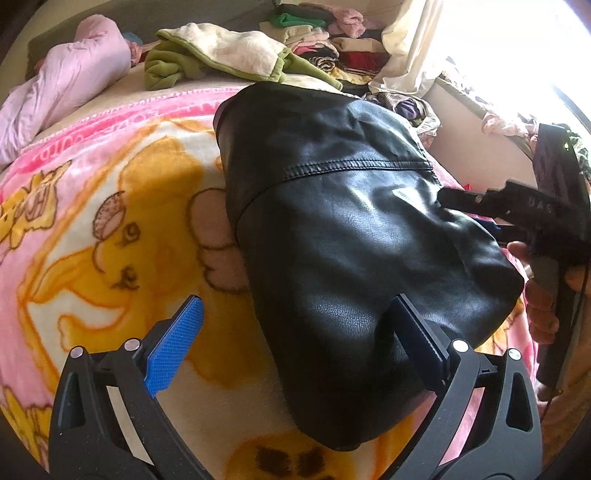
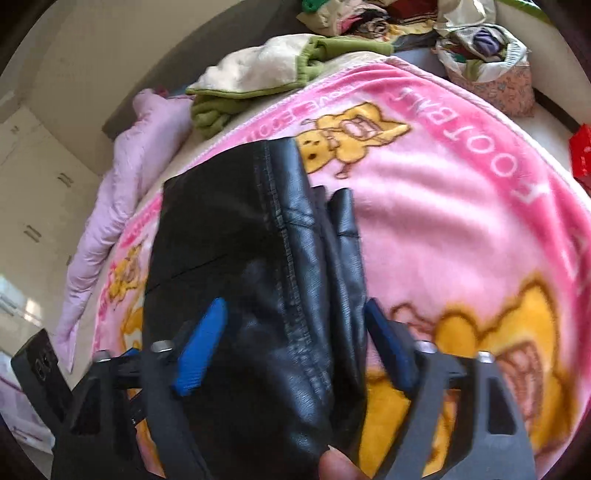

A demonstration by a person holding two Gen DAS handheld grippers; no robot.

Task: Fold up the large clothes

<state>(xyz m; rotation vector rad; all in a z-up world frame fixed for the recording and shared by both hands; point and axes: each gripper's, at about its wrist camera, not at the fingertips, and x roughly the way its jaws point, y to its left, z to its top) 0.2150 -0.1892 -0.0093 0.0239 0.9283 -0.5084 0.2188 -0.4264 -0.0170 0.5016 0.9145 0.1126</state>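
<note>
A black leather garment [image 1: 347, 229] lies folded into a thick bundle on a pink and yellow cartoon blanket [image 1: 110, 229]. My left gripper [image 1: 295, 332] is open; the near end of the garment lies between its blue pads [image 1: 177, 347], not pinched. My right gripper shows at the right of the left wrist view [image 1: 454, 197], its tip at the garment's side. In the right wrist view the right gripper [image 2: 295, 325] is open, with the garment's stitched folds [image 2: 288, 258] lying between its fingers [image 2: 201, 350].
A green and cream fleece [image 1: 221, 55] and a lilac quilt [image 1: 62, 88] lie at the far side of the bed. Stacks of folded clothes [image 1: 325, 33] stand behind. A bag of clothes [image 2: 487, 62] sits past the blanket. A bright window is at the right.
</note>
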